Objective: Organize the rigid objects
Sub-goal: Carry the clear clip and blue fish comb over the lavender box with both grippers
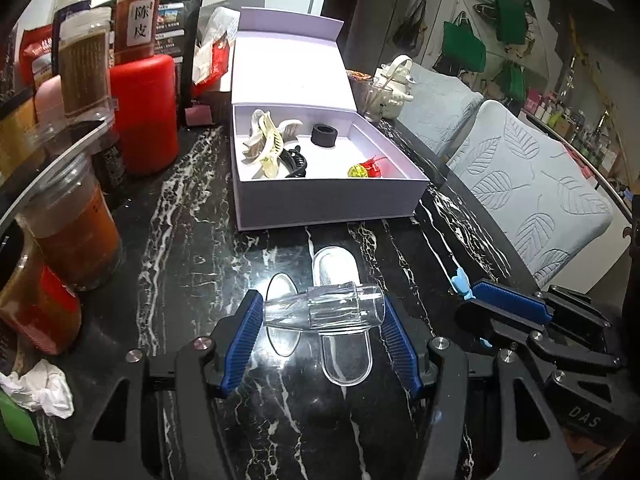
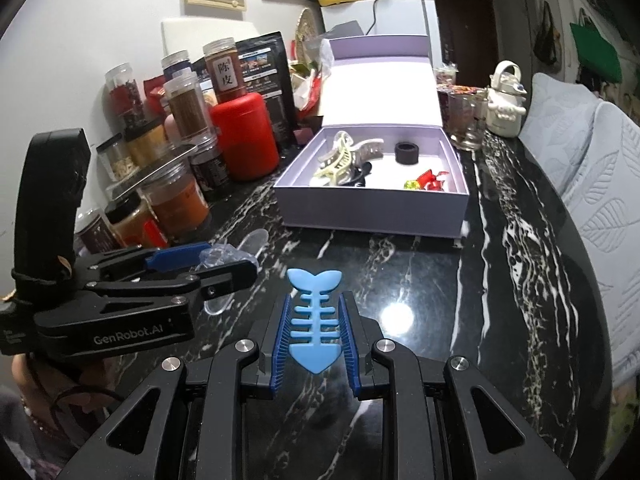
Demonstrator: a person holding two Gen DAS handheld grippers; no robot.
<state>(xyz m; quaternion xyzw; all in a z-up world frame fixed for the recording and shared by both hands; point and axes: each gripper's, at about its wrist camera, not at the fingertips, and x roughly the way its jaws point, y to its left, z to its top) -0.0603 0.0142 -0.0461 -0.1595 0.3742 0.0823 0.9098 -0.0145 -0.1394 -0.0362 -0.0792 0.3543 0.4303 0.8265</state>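
My left gripper point(image 1: 320, 308) is shut on a clear tumbler-like piece point(image 1: 340, 310) held sideways just above the black marble table point(image 1: 192, 248). Clear oval pieces point(image 1: 346, 360) show under it. My right gripper point(image 2: 315, 300) is shut on a blue fishbone-shaped piece point(image 2: 314, 320), tail pointing away from me. An open lilac box point(image 1: 332, 200) lies ahead, holding hair claws point(image 1: 266, 144), a black ring point(image 1: 324, 135) and red and yellow sweets point(image 1: 366, 170). Each gripper shows in the other view: the right gripper point(image 1: 480, 306) and the left gripper point(image 2: 216, 262).
Spice jars point(image 1: 86, 60) and a red canister point(image 1: 146, 114) crowd the table's left side. A crumpled tissue point(image 1: 40, 390) lies near the front left. A glass cup point(image 1: 374, 98) and a white teapot point(image 1: 396, 84) stand behind the box. Chairs with leaf-pattern covers point(image 1: 532, 196) line the right edge.
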